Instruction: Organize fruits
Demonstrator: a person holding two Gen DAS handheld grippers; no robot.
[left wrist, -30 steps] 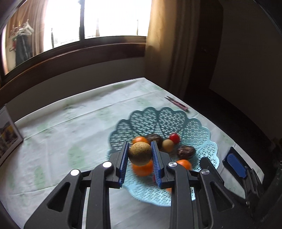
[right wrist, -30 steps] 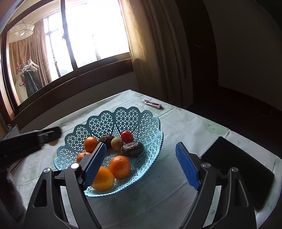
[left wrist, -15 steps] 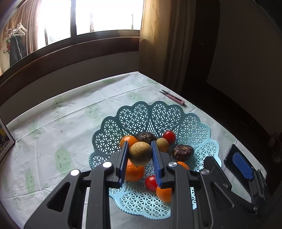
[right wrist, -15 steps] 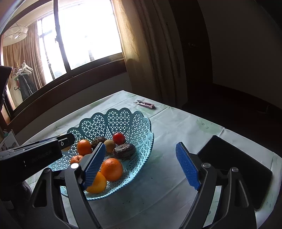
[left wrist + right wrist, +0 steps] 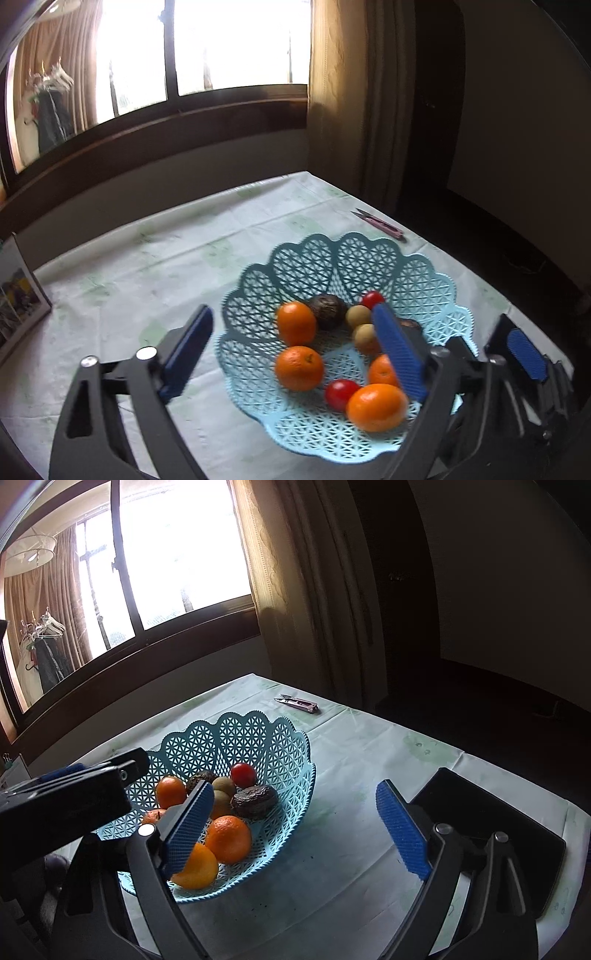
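A light-blue lattice basket (image 5: 424,280) (image 5: 258,734) holds several fruits: oranges (image 5: 299,367), red tomatoes (image 5: 340,393), dark wrinkled fruits (image 5: 327,310) and two brownish-green round fruits. One of those round fruits (image 5: 364,338) (image 5: 221,800) lies loose in the basket, half hidden by my left gripper's right finger. My left gripper (image 5: 293,350) hovers over the basket's near side, its jaws opening wide, and the pads touch nothing. My right gripper (image 5: 295,830) sits at the basket's right rim, its jaws also opening with nothing between them.
Small thread snips (image 5: 380,225) (image 5: 297,703) lie on the pale green tablecloth (image 5: 147,258) behind the basket. A black flat device (image 5: 498,830) rests at the table's right edge. A framed picture (image 5: 18,306) stands far left. Window and curtain lie beyond the table.
My left gripper, which was shut on a brownish-green round fruit, has opened wide and the fruit now lies in the basket. My right gripper's jaws stand slightly wider.
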